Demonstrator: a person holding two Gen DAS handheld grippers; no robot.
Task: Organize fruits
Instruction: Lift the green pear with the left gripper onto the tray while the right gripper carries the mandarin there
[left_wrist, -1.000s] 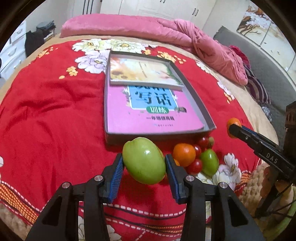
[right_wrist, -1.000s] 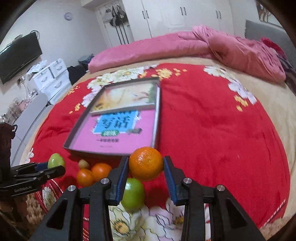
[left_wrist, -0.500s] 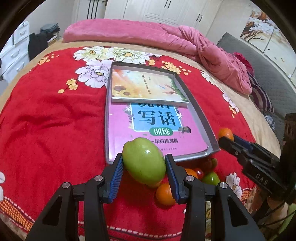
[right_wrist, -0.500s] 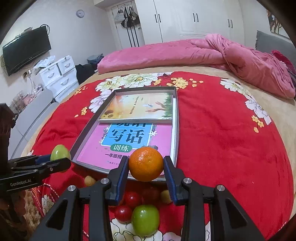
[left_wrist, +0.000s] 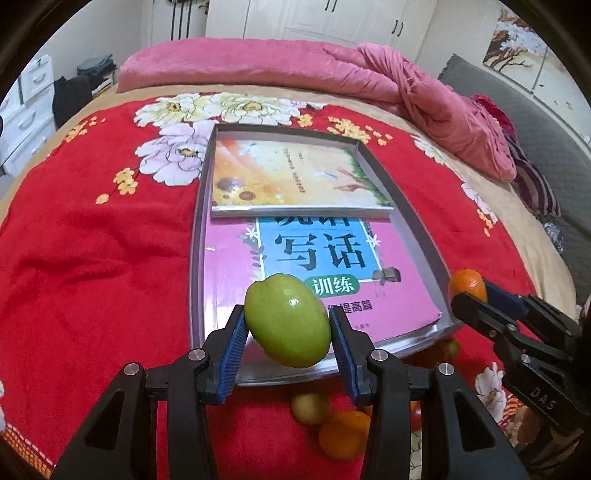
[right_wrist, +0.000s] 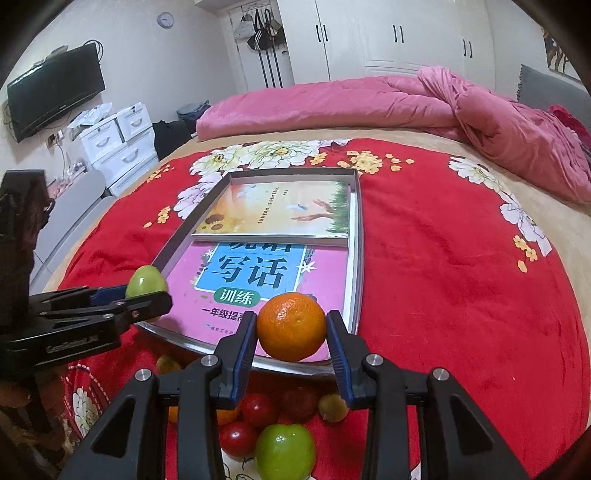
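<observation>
A green fruit (left_wrist: 287, 320) clenched in my left tool (left_wrist: 288, 334) and an orange (right_wrist: 291, 326) in my right tool (right_wrist: 291, 343) hang over the tray's (left_wrist: 424, 236) near edge. I'd lower both onto the pink book (left_wrist: 229, 266), apart, releasing gently so neither rolls.

green fruit (left_wrist: 287, 320) glossy, oval, pinched in left gripper (left_wrist: 288, 334), orange (right_wrist: 291, 326) round, clamped in right gripper (right_wrist: 291, 338), remaining fruit pile (right_wrist: 275, 424) on red blanket at 6 o'clock of tray (right_wrist: 355, 236)
</observation>
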